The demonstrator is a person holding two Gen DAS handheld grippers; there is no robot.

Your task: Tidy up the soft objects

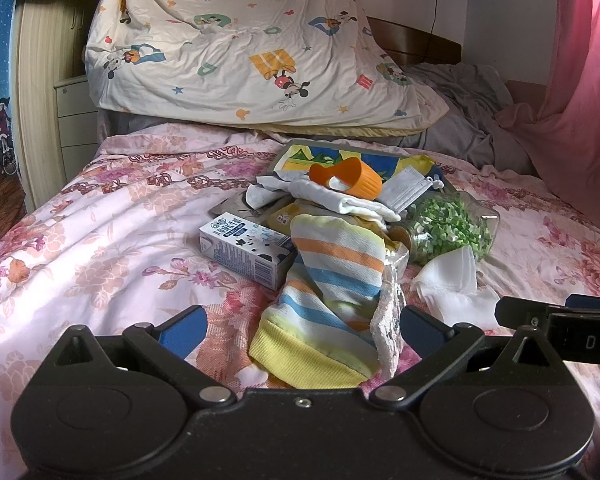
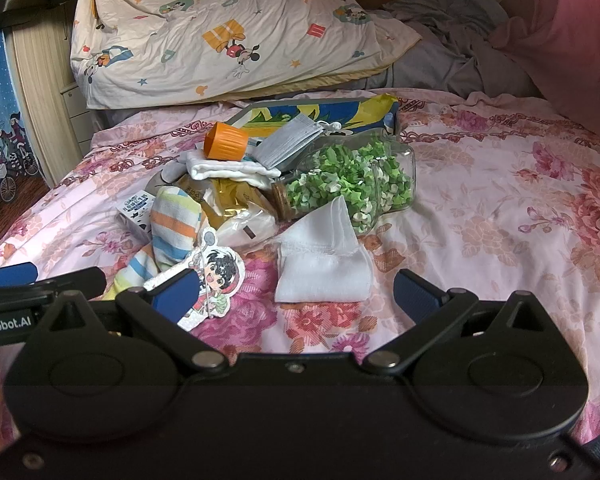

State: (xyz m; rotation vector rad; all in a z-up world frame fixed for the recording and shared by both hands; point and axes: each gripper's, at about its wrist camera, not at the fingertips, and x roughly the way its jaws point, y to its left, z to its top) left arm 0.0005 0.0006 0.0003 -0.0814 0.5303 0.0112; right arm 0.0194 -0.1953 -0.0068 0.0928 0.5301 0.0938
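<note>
Hidden and cut-off parts of my view

My striped sock (image 1: pixel 332 276) covers the milk carton's (image 1: pixel 246 254) right end; the cartoon card (image 2: pixel 216 280) is part-hidden behind my right gripper's finger (image 2: pixel 176 290).

A heap of things lies mid-bed (image 2: pixel 500 184). Nearest lies the sock (image 1: pixel 332 272), its cuff toward the left gripper (image 1: pixel 302 330); the carton (image 1: pixel 246 250) sits just left of it. To the sock's right a folded cloth (image 2: pixel 324 256) lies before the jar (image 2: pixel 360 176) — the jar on its side. Behind them a cup (image 2: pixel 225 143) rests atop a pouch (image 2: pixel 228 170), a mask (image 2: pixel 288 145) beside it, a flat book (image 2: pixel 324 110) farthest back. The quilt (image 2: pixel 220 28) is piled at the bed's head.
</note>
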